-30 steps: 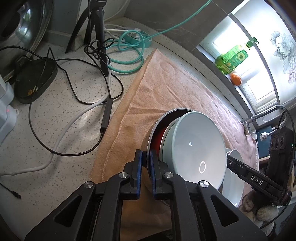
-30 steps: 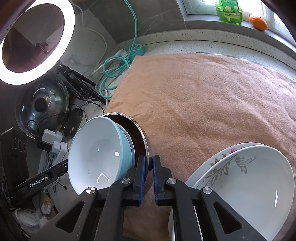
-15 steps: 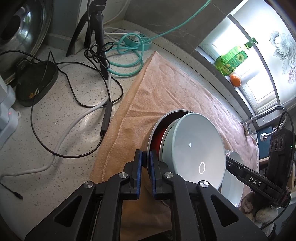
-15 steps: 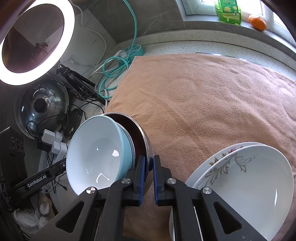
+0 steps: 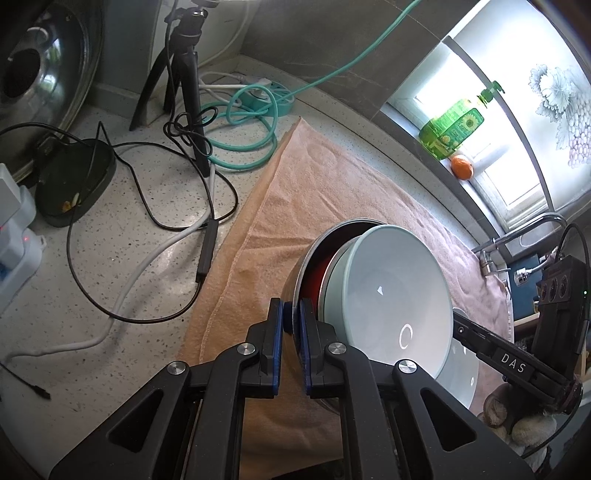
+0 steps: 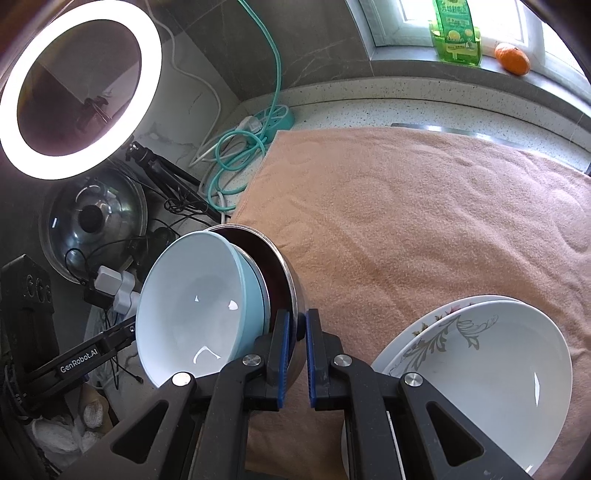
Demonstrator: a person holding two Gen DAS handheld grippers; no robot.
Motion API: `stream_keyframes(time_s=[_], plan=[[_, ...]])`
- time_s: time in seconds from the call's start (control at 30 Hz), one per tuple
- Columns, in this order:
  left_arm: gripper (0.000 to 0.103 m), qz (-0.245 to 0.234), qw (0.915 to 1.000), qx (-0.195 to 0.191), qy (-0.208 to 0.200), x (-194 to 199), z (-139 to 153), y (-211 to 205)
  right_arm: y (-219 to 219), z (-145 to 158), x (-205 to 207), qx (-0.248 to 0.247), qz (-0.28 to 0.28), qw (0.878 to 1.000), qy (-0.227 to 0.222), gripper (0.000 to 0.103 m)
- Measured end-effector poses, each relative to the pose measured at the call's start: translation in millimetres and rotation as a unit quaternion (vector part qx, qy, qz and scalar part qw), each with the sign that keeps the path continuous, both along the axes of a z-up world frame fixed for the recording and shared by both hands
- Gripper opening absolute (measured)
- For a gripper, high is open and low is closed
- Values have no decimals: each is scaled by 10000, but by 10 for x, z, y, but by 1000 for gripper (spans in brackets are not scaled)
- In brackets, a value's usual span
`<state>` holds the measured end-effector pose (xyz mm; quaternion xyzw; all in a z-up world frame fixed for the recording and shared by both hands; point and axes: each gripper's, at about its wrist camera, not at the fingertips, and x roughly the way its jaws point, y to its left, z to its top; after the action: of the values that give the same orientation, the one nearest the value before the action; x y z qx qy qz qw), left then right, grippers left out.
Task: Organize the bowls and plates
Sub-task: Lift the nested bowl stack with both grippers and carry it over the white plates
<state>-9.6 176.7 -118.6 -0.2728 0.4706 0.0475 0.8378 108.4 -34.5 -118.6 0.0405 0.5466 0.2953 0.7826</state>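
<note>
A steel bowl with a dark red inside hangs tilted above the orange towel. A pale blue bowl is nested in it. My left gripper is shut on the steel rim on one side. My right gripper is shut on the steel bowl's rim from the opposite side, with the blue bowl to its left. Two stacked plates lie on the towel at lower right: a white plate on top of a floral one.
Black and white cables, a tripod, a teal power strip and a black dish crowd the counter left of the towel. A ring light and pot lid stand there. A soap bottle and an orange sit on the sill.
</note>
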Motion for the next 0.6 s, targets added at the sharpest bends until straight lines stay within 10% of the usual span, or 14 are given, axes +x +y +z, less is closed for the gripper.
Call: stream_keyframes(time_s=[0.6], plan=[[7, -78, 9995, 105, -277, 7, 298, -239, -280, 294, -20, 161, -96, 9997, -183, 8]])
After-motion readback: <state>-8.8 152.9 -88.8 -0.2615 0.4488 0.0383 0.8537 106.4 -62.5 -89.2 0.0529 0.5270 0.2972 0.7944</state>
